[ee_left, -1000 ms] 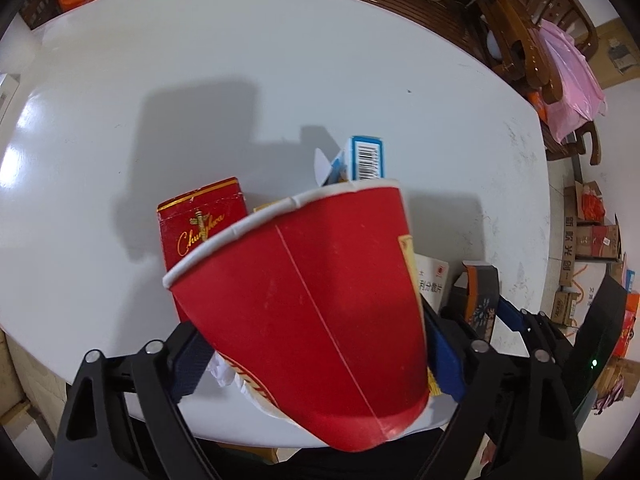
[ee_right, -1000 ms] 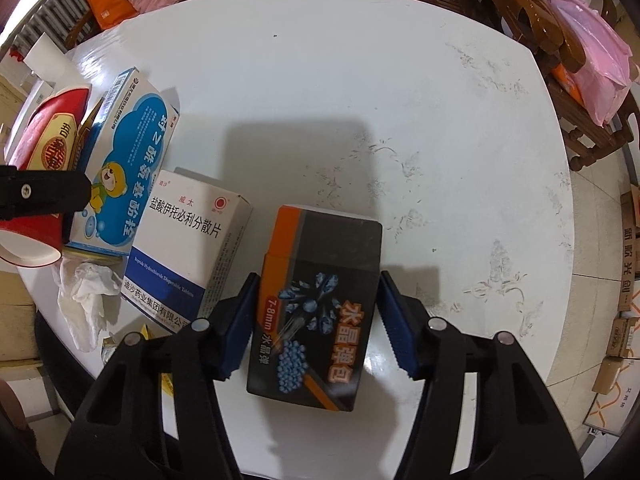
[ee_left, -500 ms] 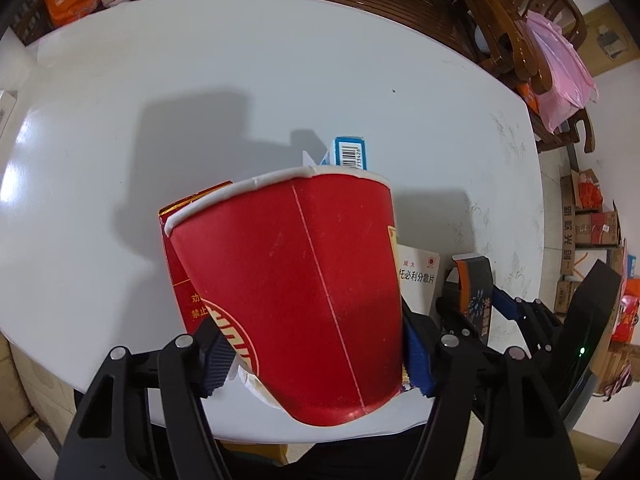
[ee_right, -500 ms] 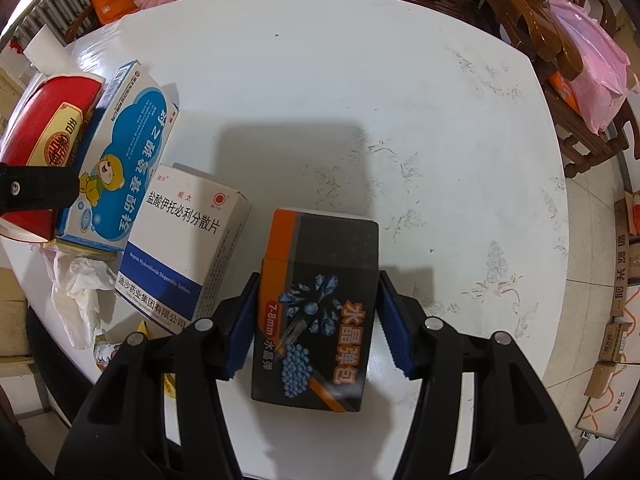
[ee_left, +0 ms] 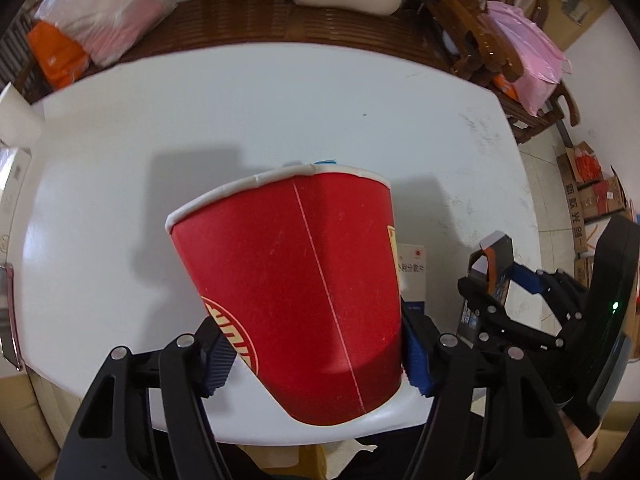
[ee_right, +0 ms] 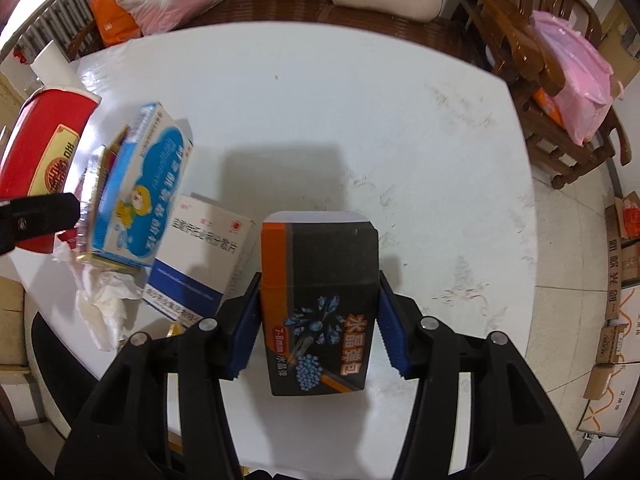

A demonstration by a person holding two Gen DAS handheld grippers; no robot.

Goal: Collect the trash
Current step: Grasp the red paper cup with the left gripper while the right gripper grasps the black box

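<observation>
White round table (ee_left: 120,152) with wooden chairs (ee_right: 520,28) along its far side; pink plastic bags (ee_right: 576,68) on the seats, cardboard cartons (ee_right: 624,280) stacked on the tiled floor to the right.

Left gripper (ee_left: 316,350): jaws have just been closing, and both blue pads now press the lower sides of a big red paper cup (ee_left: 296,280). Cup tilts away from the camera, white rolled rim on top, a thin seam line down its wall, a gold-and-white round emblem near the left pad. In the right wrist view the same cup (ee_right: 40,148) carries a yellow label with red characters, too blurred to read.

Right gripper (ee_right: 318,332): jaws have just been closing, pads clamped on both long sides of a black box (ee_right: 320,280) with an orange edge. Print reads "水晶弹包" and "7-8mm 水晶弹", with a picture of blue beads.

On the table left of it: a white-and-blue medicine box (ee_right: 200,256), characters seen upside down, not fully legible; touching its far side, a blue box (ee_right: 140,184) with a cartoon child, propped at a tilt. Crumpled white tissue (ee_right: 100,300) lies at the table edge below them.
</observation>
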